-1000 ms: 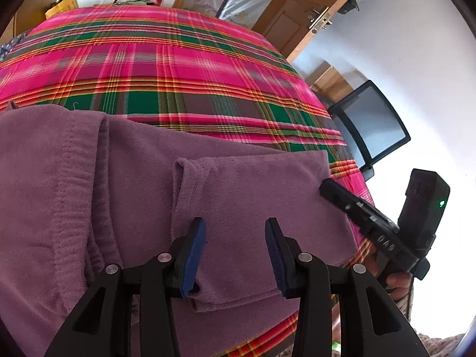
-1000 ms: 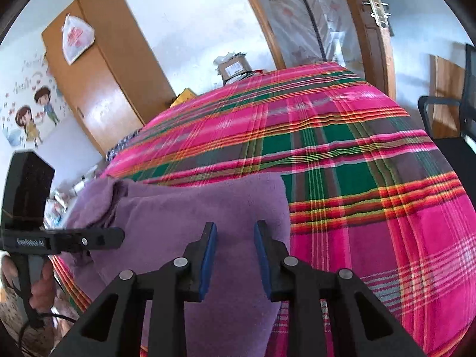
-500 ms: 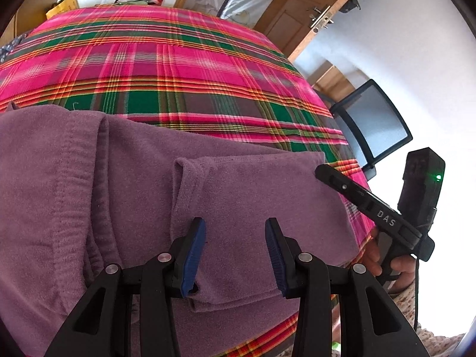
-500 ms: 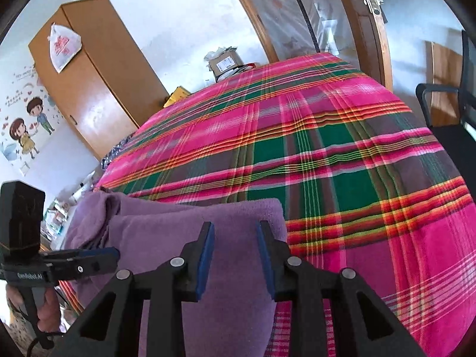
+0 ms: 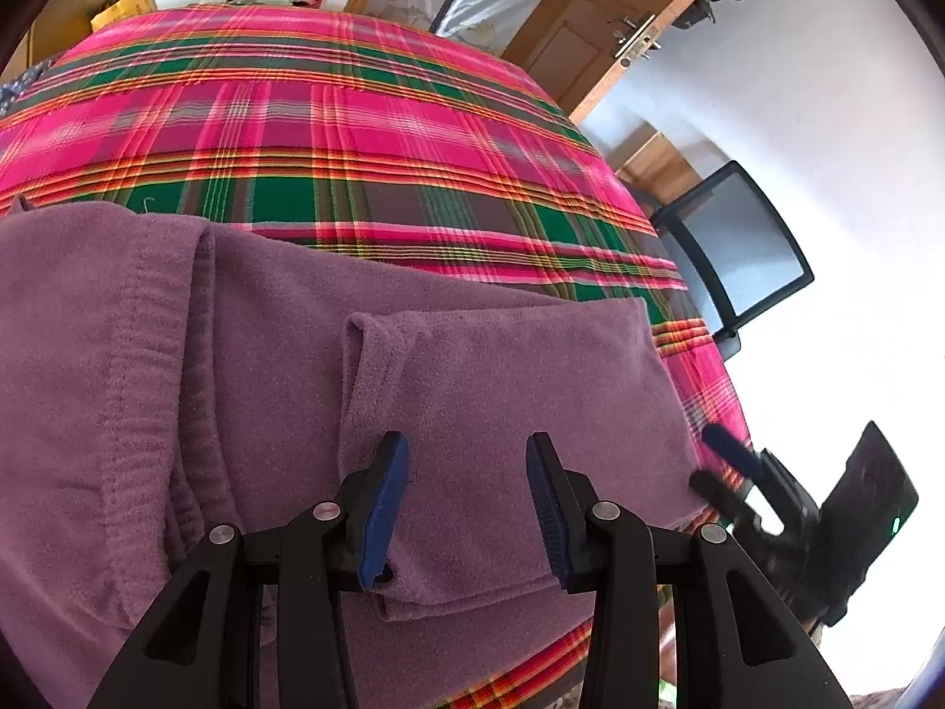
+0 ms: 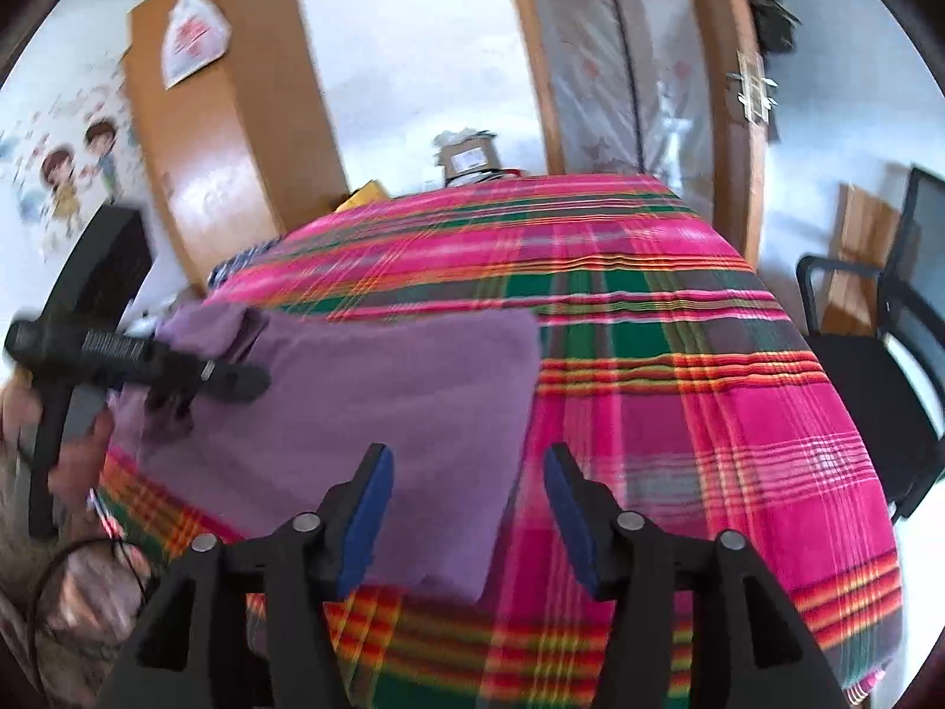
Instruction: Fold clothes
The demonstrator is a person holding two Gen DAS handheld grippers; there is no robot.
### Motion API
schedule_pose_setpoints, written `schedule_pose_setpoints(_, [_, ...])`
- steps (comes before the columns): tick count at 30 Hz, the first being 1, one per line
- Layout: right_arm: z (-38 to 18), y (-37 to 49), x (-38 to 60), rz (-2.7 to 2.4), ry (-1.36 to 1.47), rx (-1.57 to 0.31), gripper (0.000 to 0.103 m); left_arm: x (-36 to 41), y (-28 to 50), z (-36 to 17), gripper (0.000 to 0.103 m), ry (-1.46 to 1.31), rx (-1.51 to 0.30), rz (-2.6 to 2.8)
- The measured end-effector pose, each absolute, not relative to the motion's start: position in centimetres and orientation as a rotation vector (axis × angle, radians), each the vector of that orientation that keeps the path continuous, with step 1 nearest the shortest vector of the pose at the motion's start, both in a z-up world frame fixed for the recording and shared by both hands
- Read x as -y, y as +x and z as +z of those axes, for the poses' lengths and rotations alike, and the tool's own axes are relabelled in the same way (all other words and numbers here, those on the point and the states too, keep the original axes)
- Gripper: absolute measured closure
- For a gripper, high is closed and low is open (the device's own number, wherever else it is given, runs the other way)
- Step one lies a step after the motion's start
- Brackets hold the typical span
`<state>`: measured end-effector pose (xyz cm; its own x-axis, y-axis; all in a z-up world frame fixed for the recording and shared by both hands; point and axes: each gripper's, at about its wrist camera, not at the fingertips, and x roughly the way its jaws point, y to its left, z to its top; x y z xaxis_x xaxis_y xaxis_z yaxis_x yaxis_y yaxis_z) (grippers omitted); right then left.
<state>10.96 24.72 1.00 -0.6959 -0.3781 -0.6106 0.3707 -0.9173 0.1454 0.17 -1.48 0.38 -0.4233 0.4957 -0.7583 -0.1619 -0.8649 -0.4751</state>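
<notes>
**Purple fleece garment lying folded across the plaid bed, both grippers open over it**

The left gripper [image 5: 466, 508] is hovering over the near part of the folded purple fleece garment [image 5: 283, 390], its blue-padded fingers [image 5: 387, 502] standing apart with a folded flap of the cloth lying below and between them; whether the pads are touching the fleece cannot be told, but they are not pinching it. The right gripper [image 6: 466, 502] is sitting over the garment's right near corner [image 6: 413, 413], and its fingers [image 6: 369, 508] have just been opening; they are now standing wide, the left one over the fleece, the right one over the pink, green and orange plaid bedcover [image 6: 709, 402], nothing clamped between them. The garment is lying flat near the bed's front edge, its long axis running left to right across the bed, its ribbed band pointing left. Beyond it the bedcover is stretching away bare toward a wooden wardrobe [image 6: 230, 118] and a black mesh chair [image 5: 738, 248].
</notes>
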Motion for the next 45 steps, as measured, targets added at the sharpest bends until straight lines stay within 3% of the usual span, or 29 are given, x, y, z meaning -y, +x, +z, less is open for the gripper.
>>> schedule_pose_setpoints(9, [-0.6, 13.7, -22.0, -2.619, 0.929, -0.244, 0.044, 1.6, 0.4, 0.3, 0.060, -1.381, 0.473, 2.307])
schedule_pose_setpoints(45, [-0.9, 13.6, -26.0, -2.789, 0.969, 0.080, 0.042, 1.8, 0.6, 0.1, 0.060, -1.356, 0.489, 2.311])
